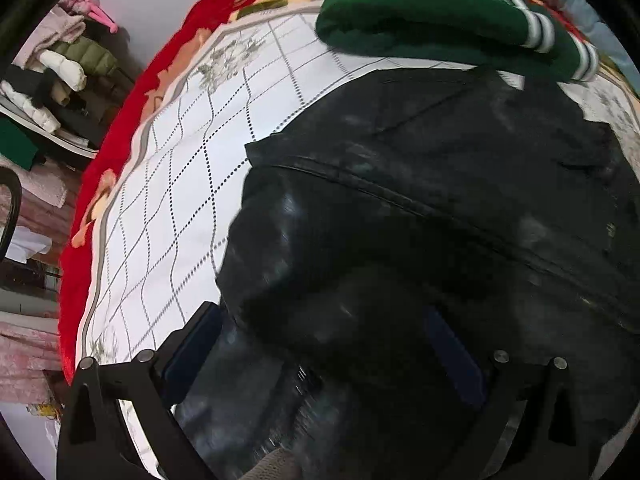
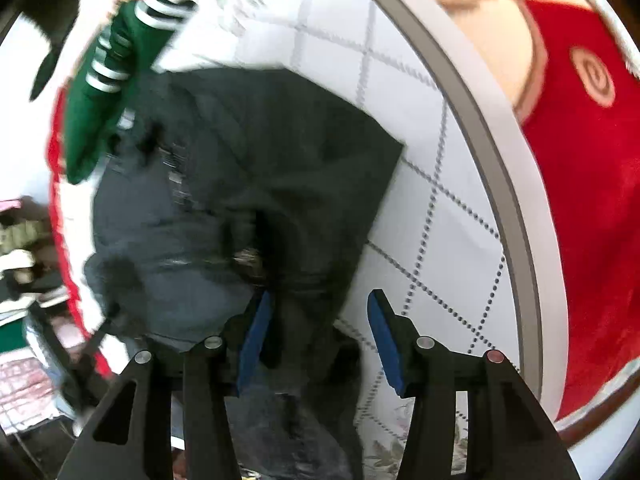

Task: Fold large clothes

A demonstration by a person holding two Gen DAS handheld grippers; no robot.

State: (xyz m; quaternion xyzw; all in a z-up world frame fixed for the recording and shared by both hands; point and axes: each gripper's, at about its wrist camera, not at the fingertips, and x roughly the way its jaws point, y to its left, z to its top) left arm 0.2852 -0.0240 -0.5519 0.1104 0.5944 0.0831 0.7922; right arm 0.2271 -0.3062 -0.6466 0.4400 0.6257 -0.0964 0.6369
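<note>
Two garments on my bed: the big black jacket (image 1: 440, 208) fills the middle and lower right of the left view, and one folded green sweater (image 1: 420, 8) with white stripes sits at the top, touching its far edge. Both lie on the white checked bedspread (image 1: 180, 200) over a red blanket (image 1: 120, 128). My left tongs (image 1: 320, 352) stand wide, jacket cloth bunched between the pads, whether gripped I can't tell. My right tongs (image 2: 316, 344) are half open, pads not pinching, over the jacket's edge.

Each gripper, left (image 1: 320, 356) and right (image 2: 316, 340), is built of black angular arms, blue pads and round silver screws.
</note>
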